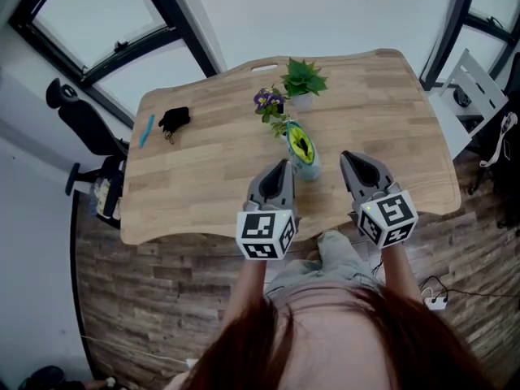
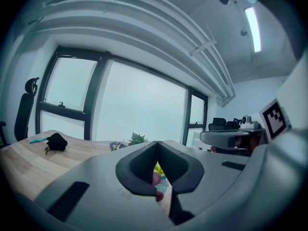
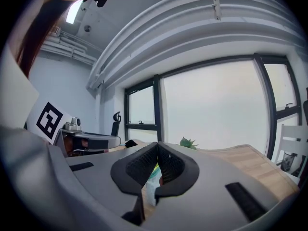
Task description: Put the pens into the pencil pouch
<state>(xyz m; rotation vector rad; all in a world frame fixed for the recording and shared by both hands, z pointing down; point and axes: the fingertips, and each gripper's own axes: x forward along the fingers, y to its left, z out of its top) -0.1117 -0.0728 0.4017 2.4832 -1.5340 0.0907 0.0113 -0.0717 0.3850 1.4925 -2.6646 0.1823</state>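
Head view: pencil pouch point(image 1: 302, 149) lies between left tongs point(image 1: 283, 166) and right tongs point(image 1: 348, 158).

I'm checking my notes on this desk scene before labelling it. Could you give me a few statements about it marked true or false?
1. A blue pen lies near the left edge of the table, beside a black object. True.
2. The left tool grips that pen. False: its jaws are shut with nothing between them.
3. The pencil pouch stands upright close to the purple flowers. True.
4. The right tool is wide open. False: its jaws are shut and hold nothing.
5. The green plant lies toppled on the floor. False: it stands upright on the table, near the far edge.
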